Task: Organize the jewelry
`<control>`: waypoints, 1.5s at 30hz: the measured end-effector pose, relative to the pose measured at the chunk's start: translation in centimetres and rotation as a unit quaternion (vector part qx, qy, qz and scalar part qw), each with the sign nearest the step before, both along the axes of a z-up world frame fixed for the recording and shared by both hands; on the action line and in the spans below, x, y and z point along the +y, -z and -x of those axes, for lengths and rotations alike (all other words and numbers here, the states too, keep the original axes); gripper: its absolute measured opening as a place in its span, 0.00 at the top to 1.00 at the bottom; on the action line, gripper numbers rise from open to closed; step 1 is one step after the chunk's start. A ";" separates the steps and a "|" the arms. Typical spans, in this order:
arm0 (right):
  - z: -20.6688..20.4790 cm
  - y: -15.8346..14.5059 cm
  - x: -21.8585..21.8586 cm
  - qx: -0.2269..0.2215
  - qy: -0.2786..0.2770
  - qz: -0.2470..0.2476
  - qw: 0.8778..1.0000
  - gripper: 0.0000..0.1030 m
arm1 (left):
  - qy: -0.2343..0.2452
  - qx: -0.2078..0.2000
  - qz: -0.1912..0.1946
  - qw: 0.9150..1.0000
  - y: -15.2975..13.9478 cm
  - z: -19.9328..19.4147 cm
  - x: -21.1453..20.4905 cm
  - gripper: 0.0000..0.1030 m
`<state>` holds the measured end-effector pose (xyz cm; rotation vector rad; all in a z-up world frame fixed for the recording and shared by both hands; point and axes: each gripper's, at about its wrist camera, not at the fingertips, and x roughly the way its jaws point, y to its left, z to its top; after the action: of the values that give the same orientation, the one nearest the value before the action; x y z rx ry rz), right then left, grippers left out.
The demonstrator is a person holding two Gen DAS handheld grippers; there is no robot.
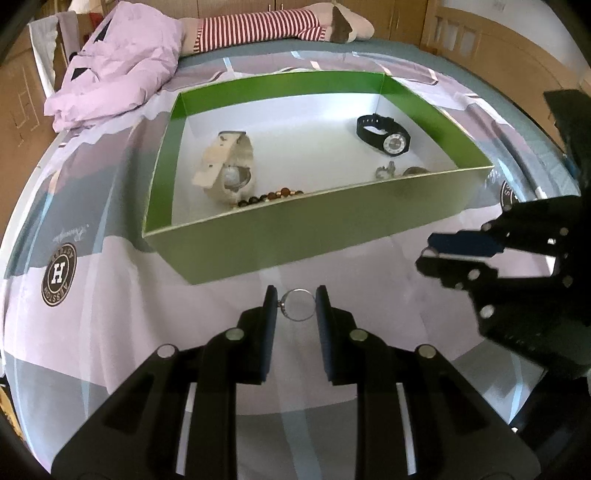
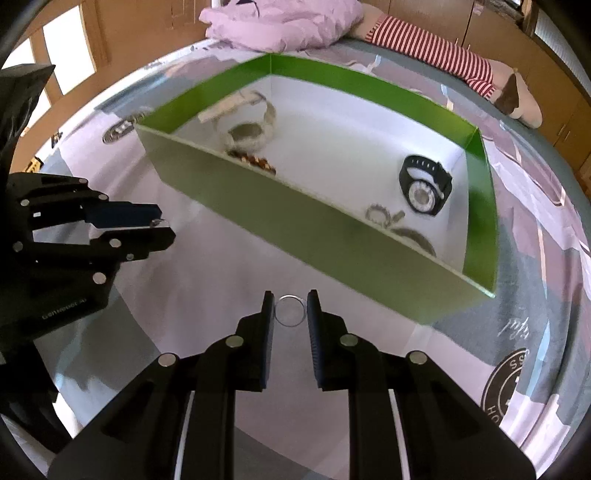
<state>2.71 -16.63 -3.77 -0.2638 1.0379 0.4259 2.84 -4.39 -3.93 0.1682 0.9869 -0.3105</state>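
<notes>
A green box [image 1: 295, 236] [image 2: 280, 218] with a white floor lies on the bed. It holds a cream watch [image 1: 229, 166] [image 2: 251, 125], a black watch [image 1: 386, 134] [image 2: 424, 188], a bead bracelet [image 1: 269, 197] [image 2: 255, 160] and small metal pieces [image 1: 388, 170] [image 2: 380, 214]. My left gripper [image 1: 296, 304] [image 2: 162, 229] is shut on a silver ring with a small stone [image 1: 298, 305], just in front of the box. My right gripper [image 2: 290, 310] [image 1: 428, 254] is shut on a thin plain silver ring [image 2: 290, 311], also in front of the box.
The bed sheet [image 1: 110, 295] is lilac and grey with round logos. A crumpled lilac quilt [image 1: 122, 59] [image 2: 284, 22] and a red-striped plush toy [image 1: 266, 24] [image 2: 443, 51] lie beyond the box. Wooden furniture stands behind the bed.
</notes>
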 end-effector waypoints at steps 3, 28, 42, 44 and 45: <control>0.1 0.5 0.3 0.005 -0.003 0.007 1.000 0.83 | 0.001 0.000 -0.002 1.000 0.0 0.0 0.0 0.80; 0.1 0.0 0.4 0.003 -0.004 -0.005 1.000 0.83 | -0.005 -0.007 -0.005 1.000 -0.1 0.0 -0.1 0.80; -0.8 -6.7 -2.6 -0.081 0.038 -0.089 0.992 0.83 | -0.049 -0.076 0.026 0.996 -5.5 -2.4 1.4 0.80; -1.4 -7.9 -3.2 -0.100 0.054 -0.110 0.987 0.83 | -0.055 -0.086 0.029 0.994 -6.3 -3.0 1.4 0.80; -1.7 -8.3 -3.5 -0.107 0.063 -0.121 0.985 0.83 | -0.057 -0.090 0.034 0.994 -6.7 -3.4 1.3 0.80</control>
<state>4.40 -20.14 4.52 -0.0256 0.7778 0.3955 6.27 -3.05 2.77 0.0750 0.8028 -0.2196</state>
